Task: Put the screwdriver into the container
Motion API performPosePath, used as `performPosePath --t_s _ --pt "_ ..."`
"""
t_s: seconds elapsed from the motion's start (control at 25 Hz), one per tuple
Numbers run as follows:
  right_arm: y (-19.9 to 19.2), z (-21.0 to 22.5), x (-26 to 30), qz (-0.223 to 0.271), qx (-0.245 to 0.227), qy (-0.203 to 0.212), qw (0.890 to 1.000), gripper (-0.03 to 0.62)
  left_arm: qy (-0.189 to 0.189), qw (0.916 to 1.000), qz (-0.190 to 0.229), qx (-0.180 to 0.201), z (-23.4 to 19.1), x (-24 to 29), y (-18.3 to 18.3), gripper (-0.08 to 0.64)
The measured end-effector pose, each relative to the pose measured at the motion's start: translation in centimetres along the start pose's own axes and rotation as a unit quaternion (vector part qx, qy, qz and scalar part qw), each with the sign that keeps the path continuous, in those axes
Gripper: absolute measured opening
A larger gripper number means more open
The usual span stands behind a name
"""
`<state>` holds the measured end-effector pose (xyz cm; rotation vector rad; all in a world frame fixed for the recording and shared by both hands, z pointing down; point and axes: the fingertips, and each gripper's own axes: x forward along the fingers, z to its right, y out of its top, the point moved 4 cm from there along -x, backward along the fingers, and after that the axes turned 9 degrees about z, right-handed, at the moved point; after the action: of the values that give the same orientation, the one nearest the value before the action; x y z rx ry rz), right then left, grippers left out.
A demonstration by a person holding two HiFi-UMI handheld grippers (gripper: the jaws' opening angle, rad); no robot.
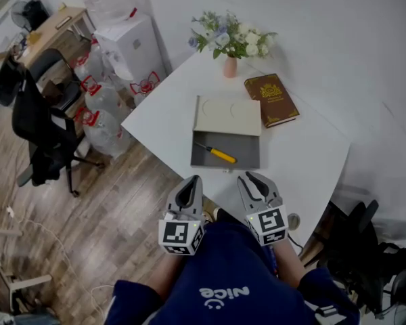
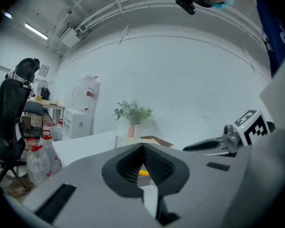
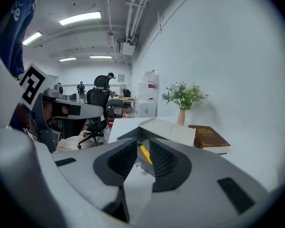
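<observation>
Far to the left of the left gripper [image 1: 191,181] stand a chair [image 1: 44,134] and bottles [image 1: 103,117]. That gripper is clenched, its tips meeting on nothing, just short of the table [image 1: 155,114]. Ahead of it and slightly right lies the container [image 1: 247,156], a grey tray half under a beige lid [image 1: 227,116]. The screwdriver [image 1: 218,154] lies in the uncovered part, apart from both grippers. The right gripper [image 1: 252,178], beside the left, is released: jaws apart, empty, with the screwdriver showing through their gap. Farther ahead and to its right lie a book [image 1: 271,99] and a vase [image 1: 230,66].
</observation>
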<state>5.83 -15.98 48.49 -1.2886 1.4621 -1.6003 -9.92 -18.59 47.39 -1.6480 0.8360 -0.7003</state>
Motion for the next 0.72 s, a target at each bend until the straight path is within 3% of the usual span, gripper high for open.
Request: performPosePath --t_s 0.28,0.72 --pt "0.07 -0.16 -0.39 0.004 0.009 -0.011 1.0 0.023 -0.006 1.0 0.003 0.003 0.23 -0.25 0.08 0.015" --pt "0.77 -0.14 -0.57 0.021 0.003 -0.021 1.0 0.021 -0.011 0.9998 0.005 0.014 0.35 -0.52 0.15 0.015"
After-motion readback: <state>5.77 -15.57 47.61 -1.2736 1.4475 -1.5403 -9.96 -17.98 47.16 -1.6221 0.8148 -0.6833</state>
